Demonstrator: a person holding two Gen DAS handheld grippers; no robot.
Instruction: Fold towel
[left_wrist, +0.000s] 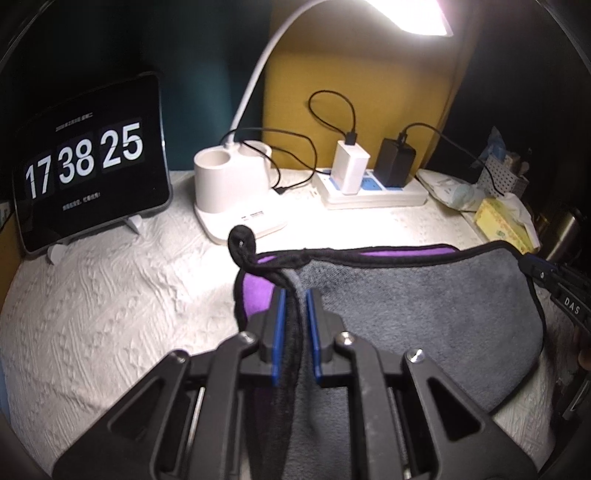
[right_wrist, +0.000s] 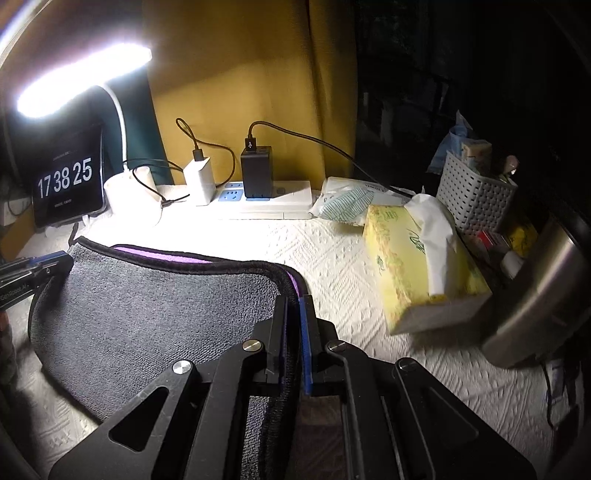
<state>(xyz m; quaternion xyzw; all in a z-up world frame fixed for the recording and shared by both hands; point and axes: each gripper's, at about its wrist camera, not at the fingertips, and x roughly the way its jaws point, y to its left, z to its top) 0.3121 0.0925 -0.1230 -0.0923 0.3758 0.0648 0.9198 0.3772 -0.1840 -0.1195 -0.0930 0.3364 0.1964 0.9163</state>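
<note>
A grey towel (left_wrist: 424, 306) with a purple underside and black trim is held up between both grippers over the white textured table cover. My left gripper (left_wrist: 295, 295) is shut on the towel's left corner, where a black hanging loop (left_wrist: 242, 243) sticks up. My right gripper (right_wrist: 293, 301) is shut on the towel's (right_wrist: 147, 314) right corner. The right gripper's tip shows at the right edge of the left wrist view (left_wrist: 535, 267); the left gripper's tip shows at the left edge of the right wrist view (right_wrist: 55, 262).
At the back stand a tablet clock (left_wrist: 88, 166), a white desk lamp base (left_wrist: 236, 192) and a power strip with chargers (left_wrist: 369, 184). A yellow tissue box (right_wrist: 417, 266), a white basket (right_wrist: 476, 195) and a steel flask (right_wrist: 543, 295) are on the right.
</note>
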